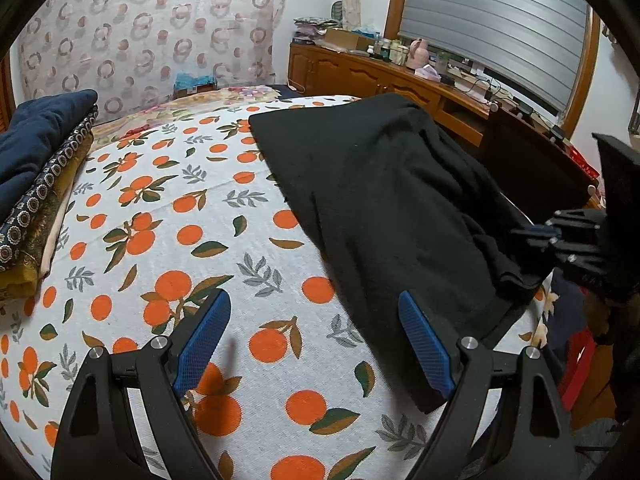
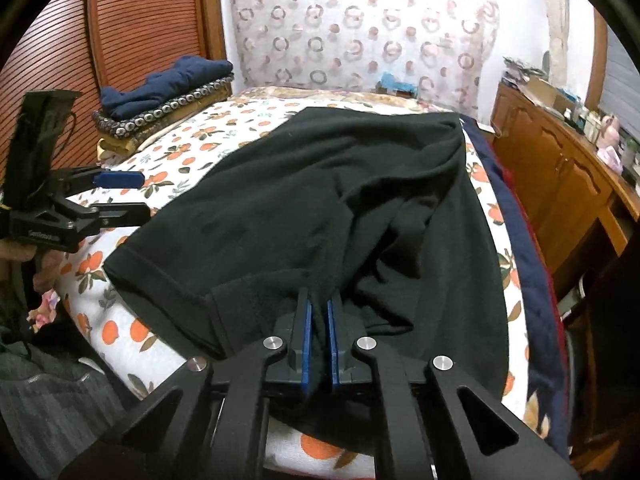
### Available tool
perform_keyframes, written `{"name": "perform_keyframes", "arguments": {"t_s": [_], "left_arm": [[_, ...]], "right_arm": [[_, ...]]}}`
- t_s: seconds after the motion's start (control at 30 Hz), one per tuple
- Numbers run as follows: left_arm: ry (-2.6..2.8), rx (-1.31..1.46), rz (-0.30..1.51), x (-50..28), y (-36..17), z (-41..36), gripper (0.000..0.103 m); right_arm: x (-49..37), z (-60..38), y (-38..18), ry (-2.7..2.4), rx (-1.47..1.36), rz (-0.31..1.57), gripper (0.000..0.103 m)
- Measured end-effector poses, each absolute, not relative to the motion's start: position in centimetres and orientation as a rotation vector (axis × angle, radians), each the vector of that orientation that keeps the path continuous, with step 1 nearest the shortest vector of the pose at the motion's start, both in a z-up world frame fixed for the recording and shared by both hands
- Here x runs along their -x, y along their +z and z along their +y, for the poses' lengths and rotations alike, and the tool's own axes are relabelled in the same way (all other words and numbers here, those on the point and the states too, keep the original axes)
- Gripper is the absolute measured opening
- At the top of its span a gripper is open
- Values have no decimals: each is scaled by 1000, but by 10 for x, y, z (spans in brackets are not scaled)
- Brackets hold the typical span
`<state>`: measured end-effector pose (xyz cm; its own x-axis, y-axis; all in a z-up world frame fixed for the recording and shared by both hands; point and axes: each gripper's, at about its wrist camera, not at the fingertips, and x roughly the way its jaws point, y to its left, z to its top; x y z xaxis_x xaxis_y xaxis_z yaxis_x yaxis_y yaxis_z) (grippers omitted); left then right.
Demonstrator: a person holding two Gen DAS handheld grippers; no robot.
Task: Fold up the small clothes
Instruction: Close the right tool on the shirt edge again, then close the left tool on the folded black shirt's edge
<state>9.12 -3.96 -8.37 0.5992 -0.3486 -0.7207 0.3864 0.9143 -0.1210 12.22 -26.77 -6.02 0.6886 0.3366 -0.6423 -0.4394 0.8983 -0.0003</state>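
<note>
A black garment [image 1: 372,200] [image 2: 312,208] lies partly folded on the bed's orange-print sheet [image 1: 168,216] [image 2: 132,332]. My right gripper [image 2: 319,304] is shut on a fold of the black garment at its near edge, the cloth pinched between the blue pads. It also shows at the right edge of the left wrist view as the right gripper [image 1: 536,236]. My left gripper [image 1: 314,308] stands open over the sheet, its right finger at the garment's near left edge, with nothing between the fingers. In the right wrist view the left gripper [image 2: 128,196] hangs open at the left.
A stack of folded clothes [image 1: 36,168] [image 2: 168,96] sits at the far left of the bed. A wooden cabinet [image 1: 360,72] [image 2: 560,176] with clutter runs along the right side. A patterned curtain [image 1: 152,24] hangs behind the bed. A louvred wooden door [image 2: 132,16] stands at left.
</note>
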Motion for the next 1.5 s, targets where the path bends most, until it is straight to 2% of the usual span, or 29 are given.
{"name": "perform_keyframes", "arguments": {"t_s": [0.3,0.47,0.53,0.63,0.7,0.9,1.13,1.2,1.23,1.43,1.5], "left_arm": [[-441,-55,821,-88,-83,-44,86],[-452,-54,827,-89,-85,-48,86],[-455,-59,828,-89,-85,-49,86],[-458,-63,830,-87,-85,-51,86],[-458,-64,831,-88,-86,-51,86],[-464,-64,848,-88,-92,-55,86],[-484,-63,860,-83,-96,-58,86],[-491,-63,868,-83,-98,-59,86],[-494,-63,874,-83,-99,-60,86],[-547,-40,874,-77,-100,-60,86],[-552,-50,873,-75,-99,-63,74]], "right_arm": [[-99,-318,-28,337,151,626,4],[-100,-347,-41,275,113,704,4],[-102,-348,-52,245,119,733,11],[-104,-345,-60,249,122,754,27],[-104,-345,-59,247,107,744,44],[-115,-351,-51,247,40,687,47],[-119,-348,-66,246,48,722,47],[-117,-350,-70,244,51,741,56],[-117,-350,-73,239,58,752,58],[-112,-356,-81,226,53,773,58],[-111,-356,-80,230,52,774,58]]}}
